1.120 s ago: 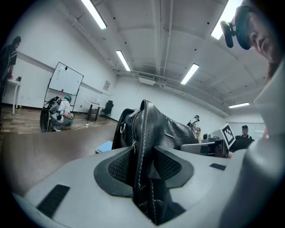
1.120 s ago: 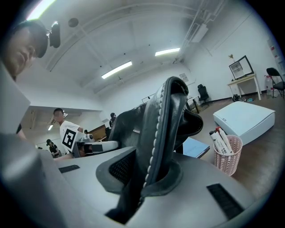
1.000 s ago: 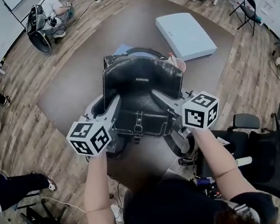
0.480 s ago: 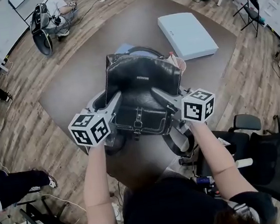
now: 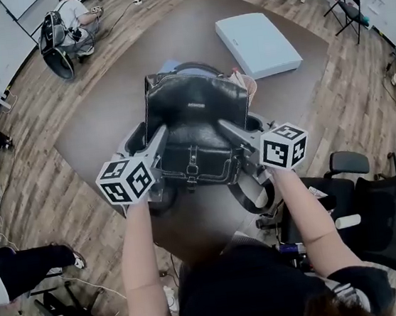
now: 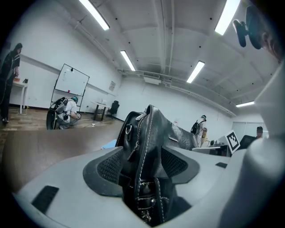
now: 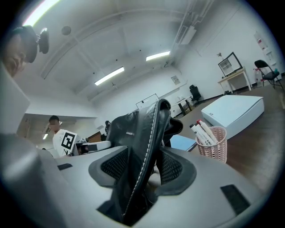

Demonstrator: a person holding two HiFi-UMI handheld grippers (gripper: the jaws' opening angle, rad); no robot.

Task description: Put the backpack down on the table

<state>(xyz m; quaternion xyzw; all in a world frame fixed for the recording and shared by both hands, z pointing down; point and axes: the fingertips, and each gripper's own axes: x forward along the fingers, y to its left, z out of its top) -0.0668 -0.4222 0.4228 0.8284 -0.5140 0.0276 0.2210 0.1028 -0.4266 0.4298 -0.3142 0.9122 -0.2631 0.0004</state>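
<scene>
A black leather backpack (image 5: 199, 110) stands upright on the brown table (image 5: 100, 123). My left gripper (image 5: 149, 139) is at the bag's left side, and its jaws are opening. The bag's stitched side edge (image 6: 149, 133) runs between the meshed pads (image 6: 109, 167), which no longer pinch it. At the bag's right side, my right gripper (image 5: 241, 128) also has its jaws opening. Here too the leather edge (image 7: 142, 129) lies loosely between the pads (image 7: 171, 167). A shoulder strap loops off the table's near edge (image 5: 249, 197).
A pink cup of pens (image 7: 213, 144) stands just behind the bag on the right, next to a flat blue item (image 5: 169, 66). A white box (image 5: 256, 36) lies at the table's far right. Black office chairs (image 5: 378, 224) crowd the right; a person (image 5: 70, 19) crouches at the far left.
Both grippers' jaws have spread apart from around the bag's sides. The backpack has stayed upright on the table, and the hands have barely shifted.
</scene>
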